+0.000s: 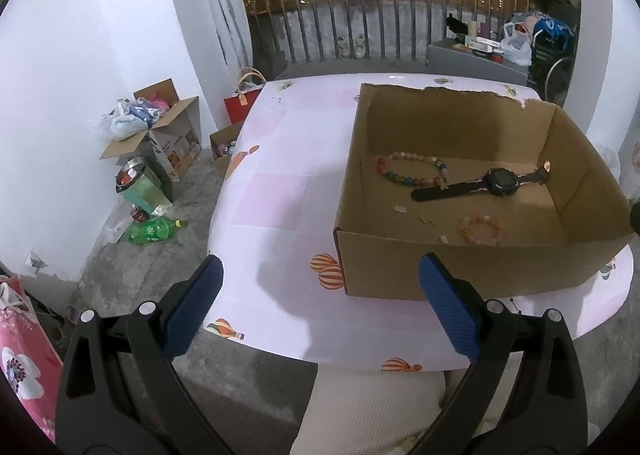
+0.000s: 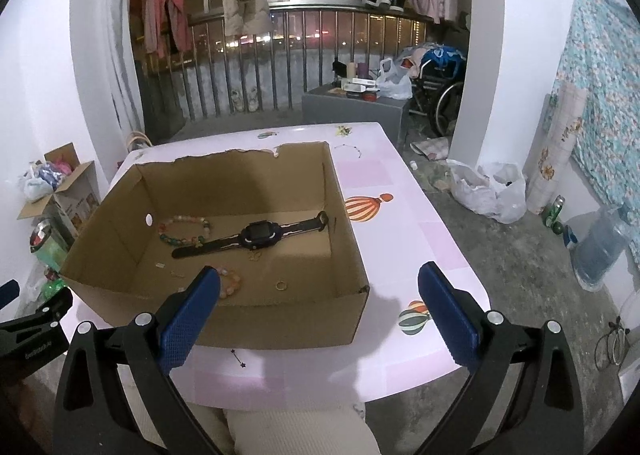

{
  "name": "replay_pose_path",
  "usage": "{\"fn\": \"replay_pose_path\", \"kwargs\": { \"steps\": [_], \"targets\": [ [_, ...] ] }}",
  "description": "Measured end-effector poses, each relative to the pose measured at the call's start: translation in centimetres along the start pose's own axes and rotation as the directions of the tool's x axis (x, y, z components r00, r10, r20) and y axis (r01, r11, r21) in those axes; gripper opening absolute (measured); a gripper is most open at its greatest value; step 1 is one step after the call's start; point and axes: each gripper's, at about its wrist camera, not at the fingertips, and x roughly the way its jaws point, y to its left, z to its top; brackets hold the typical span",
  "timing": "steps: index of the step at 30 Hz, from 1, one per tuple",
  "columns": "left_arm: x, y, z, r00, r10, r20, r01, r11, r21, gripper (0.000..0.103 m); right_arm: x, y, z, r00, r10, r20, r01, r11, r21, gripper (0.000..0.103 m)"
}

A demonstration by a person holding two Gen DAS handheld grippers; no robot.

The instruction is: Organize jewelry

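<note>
1. Left gripper: jaws wide open, nothing between them. It hangs over the near left part of the tabletop, outside the cardboard box; the box lies ahead and to its right.
2. Box contents, left to right in the right wrist view: multicolour bead bracelet at far left, black watch across the middle, peach bead bracelet near the front wall, gold ring just right of it.
3. Watch long axis: runs diagonally, near-left strap end to far-right buckle end. One strap end touches or overlaps the multicolour bracelet; cannot tell which.
4. Right gripper: jaws wide open, empty. It hovers at the box's near wall, with the peach bracelet and ring just ahead, inside.
5. Judgement: the right gripper is nearer all 4 pieces. A thin necklace lies on the tabletop beyond the box's far right corner, well apart from both grippers.
</note>
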Motion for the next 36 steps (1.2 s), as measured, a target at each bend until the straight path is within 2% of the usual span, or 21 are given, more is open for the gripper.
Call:
{"fn": "replay_pose_path", "kwargs": {
  "steps": [9,16,36],
  "targets": [
    [0.6,1.0,0.9,1.000,-0.016,-0.027,0.015,1.000,-0.015,0.095,0.3,-0.1,-0.4,1.000,-0.016,-0.025,0.017,0.999,0.028,0.096],
    [0.6,0.8,1.2,0.999,-0.018,-0.038,0.018,1.000,0.014,0.095,0.5,-0.9,-1.1,0.997,-0.017,-0.072,0.022,0.997,0.070,0.096],
    [1.0,0.7,0.9,0.998,-0.011,-0.070,0.013,1.000,0.027,0.095,0.5,-0.8,-2.2,0.993,-0.016,-0.116,0.023,0.998,0.057,0.096]
  ]
}}
